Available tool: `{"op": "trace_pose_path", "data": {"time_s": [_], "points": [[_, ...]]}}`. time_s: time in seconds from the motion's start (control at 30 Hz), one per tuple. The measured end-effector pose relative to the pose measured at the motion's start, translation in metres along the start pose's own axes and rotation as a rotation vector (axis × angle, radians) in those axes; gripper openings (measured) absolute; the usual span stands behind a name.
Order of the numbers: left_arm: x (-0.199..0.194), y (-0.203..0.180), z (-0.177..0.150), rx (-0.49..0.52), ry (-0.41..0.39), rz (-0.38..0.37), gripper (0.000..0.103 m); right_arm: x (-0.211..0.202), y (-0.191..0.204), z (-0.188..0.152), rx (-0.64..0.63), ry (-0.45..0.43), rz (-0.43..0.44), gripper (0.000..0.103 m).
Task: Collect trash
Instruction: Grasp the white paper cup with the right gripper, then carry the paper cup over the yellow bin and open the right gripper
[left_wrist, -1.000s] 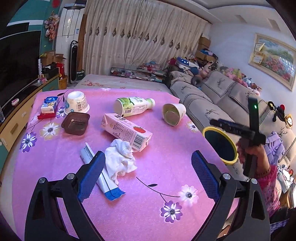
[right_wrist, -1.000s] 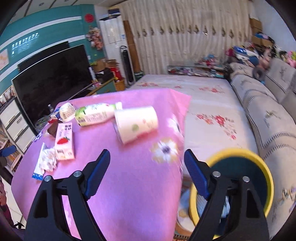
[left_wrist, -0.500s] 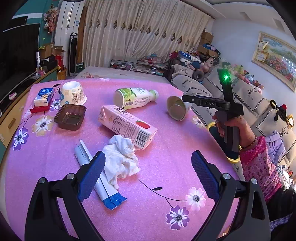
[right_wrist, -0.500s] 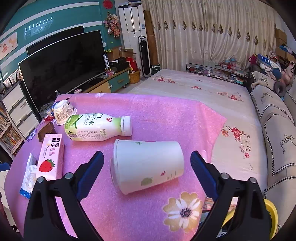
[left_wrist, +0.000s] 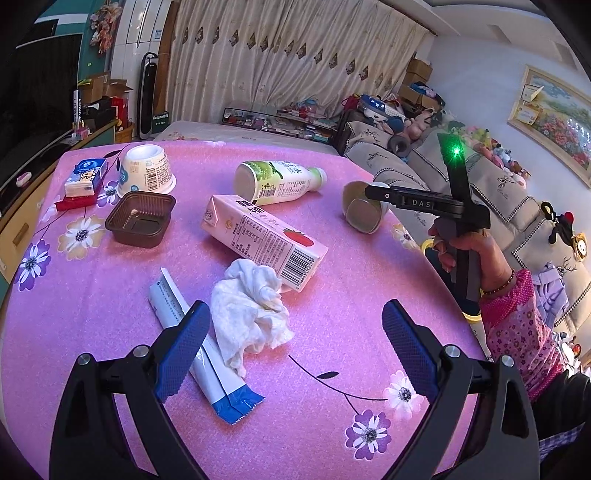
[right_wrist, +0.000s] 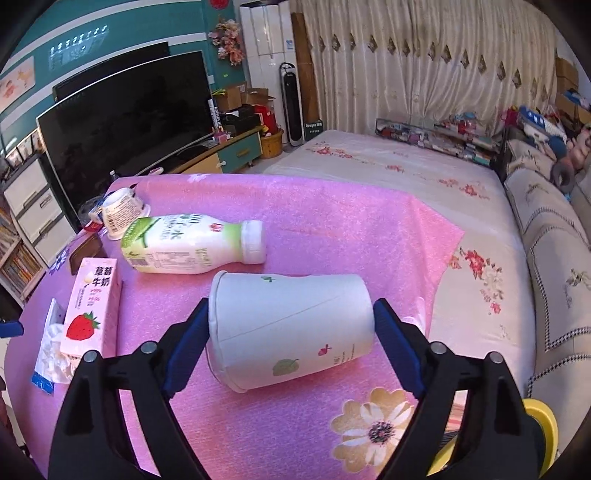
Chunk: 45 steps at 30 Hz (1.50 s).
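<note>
Left view: the left gripper (left_wrist: 291, 343) hangs spread above the pink table (left_wrist: 92, 295), over a crumpled tissue (left_wrist: 251, 314) beside a milk carton (left_wrist: 264, 242)

Right view: the right gripper (right_wrist: 290, 334), jaws just closing but not pinching, straddles the tipped paper cup (right_wrist: 291, 328) lying near a bottle (right_wrist: 192, 249)

You've got bright, even daylight filtering through the curtains (left_wrist: 280, 62) at the top of both views. Both pictures are sharp, no motion blur. The pink surface (left_wrist: 110, 295) glows strongly saturated, with soft, short shadows under the clutter. Fisheye bending curves the edges, and black vignette fills your corners. A green indicator light (left_wrist: 457, 150) flares right of centre in your left view.
</note>
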<state>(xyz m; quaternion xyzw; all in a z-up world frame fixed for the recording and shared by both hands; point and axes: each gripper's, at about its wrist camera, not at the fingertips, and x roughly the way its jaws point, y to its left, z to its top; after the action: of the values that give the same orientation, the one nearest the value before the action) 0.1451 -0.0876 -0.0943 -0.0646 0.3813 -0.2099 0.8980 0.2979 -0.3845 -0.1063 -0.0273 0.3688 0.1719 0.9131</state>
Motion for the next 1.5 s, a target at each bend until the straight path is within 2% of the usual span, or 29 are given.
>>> {"op": "trace_pose_path", "data": {"time_s": [0.07,0.17,0.23,0.47,0.6,0.8,0.97,1.1,1.37,1.5], "points": [[-0.001,-0.002,-0.001,0.005,-0.002,0.001,0.093,-0.011,0.022,-0.002,-0.075,-0.035,-0.038,0.082],[-0.004,-0.001,-0.002,0.005,-0.010,-0.002,0.093,-0.025,0.065,-0.011,-0.268,-0.113,-0.184,0.082],[-0.008,-0.002,-0.003,0.007,-0.018,-0.002,0.093,-0.032,0.089,-0.017,-0.380,-0.152,-0.246,0.082],[-0.019,-0.003,-0.011,0.010,-0.036,-0.005,0.093,-0.046,0.133,-0.021,-0.525,-0.222,-0.287,0.082],[-0.023,-0.004,-0.015,0.009,-0.041,-0.006,0.093,-0.053,0.139,-0.018,-0.512,-0.234,-0.277,0.082],[-0.025,-0.004,-0.018,0.017,-0.043,-0.011,0.093,-0.074,0.130,-0.011,-0.409,-0.255,-0.221,0.082],[-0.023,-0.010,-0.019,0.026,-0.037,-0.019,0.093,-0.081,0.119,-0.006,-0.276,-0.215,-0.038,0.082],[-0.020,-0.013,-0.021,0.037,-0.027,-0.020,0.093,-0.080,0.115,-0.015,-0.207,-0.186,0.029,0.082],[-0.012,-0.022,-0.022,0.053,-0.008,-0.036,0.093,-0.077,0.106,-0.036,-0.095,-0.202,0.019,0.082],[-0.012,-0.027,-0.020,0.069,-0.009,-0.042,0.093,-0.096,0.093,-0.037,-0.050,-0.238,0.005,0.082]]}}
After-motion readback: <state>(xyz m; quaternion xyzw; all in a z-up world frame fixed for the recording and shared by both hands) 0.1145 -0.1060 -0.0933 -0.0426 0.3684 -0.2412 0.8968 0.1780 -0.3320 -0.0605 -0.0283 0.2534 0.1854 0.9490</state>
